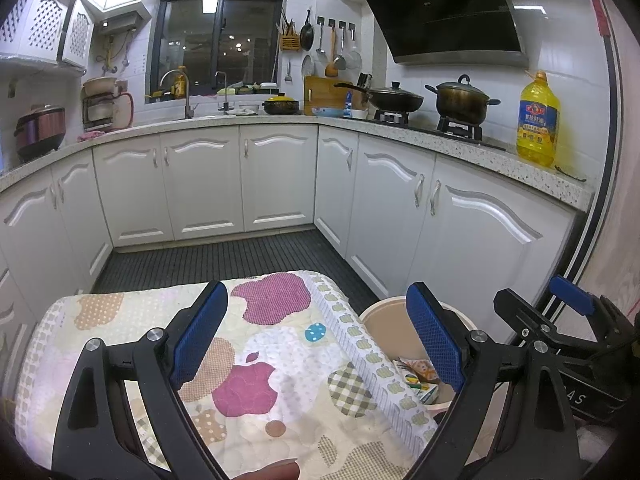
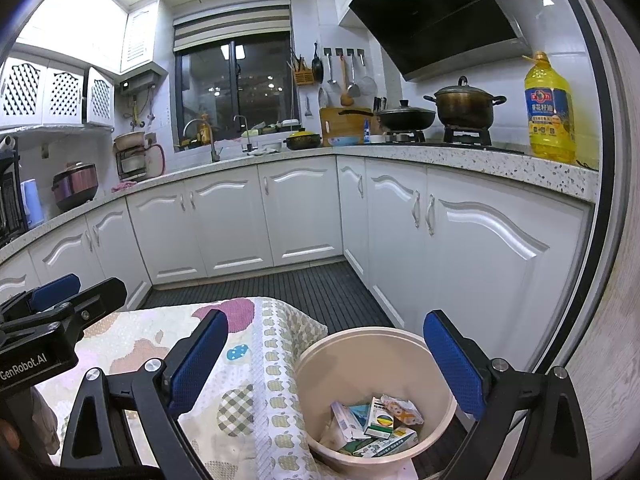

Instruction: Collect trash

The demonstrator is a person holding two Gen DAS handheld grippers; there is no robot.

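A beige trash bin (image 2: 360, 364) stands on the floor at the right edge of a table covered with an apple-print quilt (image 1: 256, 360). Inside it lie several small cartons and wrappers (image 2: 376, 424); part of them shows in the left wrist view (image 1: 416, 376) behind the quilt's edge. My left gripper (image 1: 320, 344) is open and empty above the quilt. My right gripper (image 2: 328, 368) is open and empty above the bin's left rim. Each gripper shows at the side of the other's view: the right one (image 1: 560, 312), the left one (image 2: 60, 296).
White cabinets (image 1: 276, 176) under a speckled counter (image 1: 460, 140) wrap around a dark ribbed floor (image 1: 224, 260). On the counter stand a yellow oil bottle (image 1: 538, 120), two pots on a stove (image 1: 460, 104), a sink tap (image 1: 186, 92) and a cooker (image 1: 38, 130).
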